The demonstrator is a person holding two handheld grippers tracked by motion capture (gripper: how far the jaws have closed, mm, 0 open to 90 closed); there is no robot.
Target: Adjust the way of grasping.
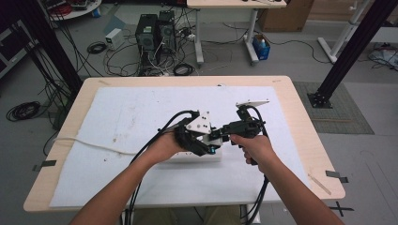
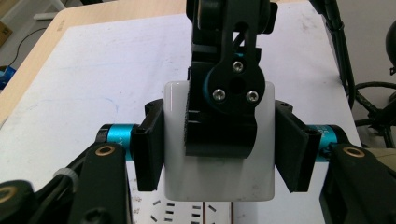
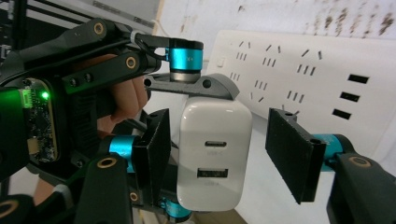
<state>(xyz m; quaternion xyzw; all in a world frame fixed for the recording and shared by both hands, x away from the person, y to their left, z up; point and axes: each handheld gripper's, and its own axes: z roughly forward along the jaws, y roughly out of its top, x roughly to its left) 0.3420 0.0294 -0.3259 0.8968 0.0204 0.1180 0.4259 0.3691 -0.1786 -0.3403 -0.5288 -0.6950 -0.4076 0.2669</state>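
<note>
Left gripper [image 2: 219, 154] clamped on white charger [image 2: 219, 182] above power strip [image 3: 299, 79] — right gripper [image 3: 219, 154] half-closed around charger, right pad clear.

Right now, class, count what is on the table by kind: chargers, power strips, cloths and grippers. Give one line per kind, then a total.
Chargers: 1, the white charger
Power strips: 1, the white strip
Cloths: 1, the white cloth
Grippers: 2, the left gripper shut on the charger, and the right gripper with the charger between its jaws
Total: 5
</note>
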